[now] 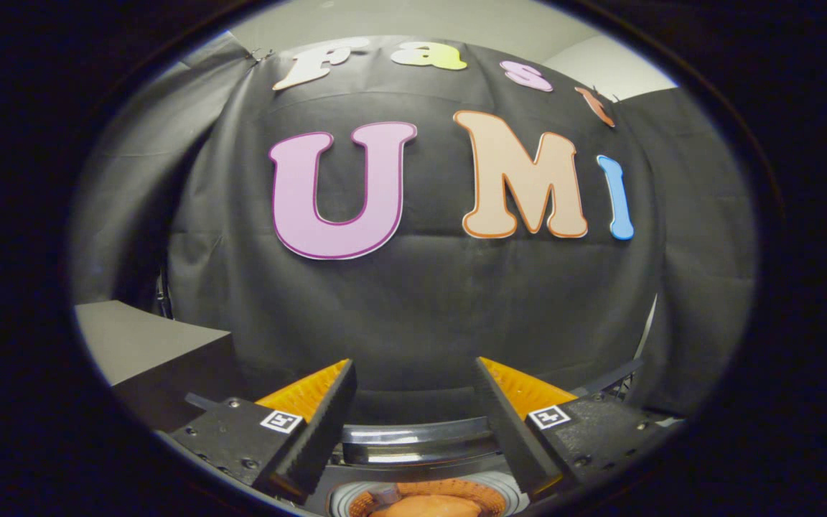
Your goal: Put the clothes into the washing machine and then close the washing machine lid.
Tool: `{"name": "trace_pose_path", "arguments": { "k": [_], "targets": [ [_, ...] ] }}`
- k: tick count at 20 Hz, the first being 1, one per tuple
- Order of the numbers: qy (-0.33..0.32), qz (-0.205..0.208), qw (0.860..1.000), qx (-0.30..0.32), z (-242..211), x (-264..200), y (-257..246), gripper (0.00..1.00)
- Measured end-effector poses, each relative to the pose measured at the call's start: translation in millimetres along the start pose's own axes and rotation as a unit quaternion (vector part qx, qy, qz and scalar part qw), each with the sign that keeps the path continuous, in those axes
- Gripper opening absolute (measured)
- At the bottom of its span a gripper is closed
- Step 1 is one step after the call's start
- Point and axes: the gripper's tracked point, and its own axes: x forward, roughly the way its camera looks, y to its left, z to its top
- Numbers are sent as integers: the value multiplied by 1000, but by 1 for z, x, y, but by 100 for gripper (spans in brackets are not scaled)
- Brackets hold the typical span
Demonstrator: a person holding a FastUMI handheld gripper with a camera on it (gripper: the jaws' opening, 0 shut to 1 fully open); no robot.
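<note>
My gripper (413, 373) is open, with a wide gap and nothing between its fingers. It is held high and faces the booth's black cloth wall. Below the fingers, close to me, is the round opening of the washing machine (356, 495) with a pale rim. An orange garment (431, 505) lies inside the drum. Just beyond the opening, between the fingers, runs a dark glossy curved edge with a silver band (413, 439); it looks like the machine's lid, and I cannot tell how far it stands open.
A grey flat-topped block (137, 345) with a dark side stands to the left of the fingers, against the wall. Thin metal parts (625, 384) show beyond the right finger.
</note>
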Motion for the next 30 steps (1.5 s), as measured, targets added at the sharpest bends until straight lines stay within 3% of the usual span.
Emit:
{"name": "trace_pose_path", "arguments": {
  "k": [9,16,19,22,25,30],
  "targets": [
    [9,25,1000,-1,-20,-25,-2,99],
    [92,-16,995,-27,-110,-40,-32,98],
    [97,-23,995,5,-113,-39,-34,97],
    [96,-25,995,-1,-113,-44,-38,97],
    [78,-23,996,-19,-102,-54,-39,98],
    [46,-33,998,2,-73,-82,-49,98]
  ]
}}
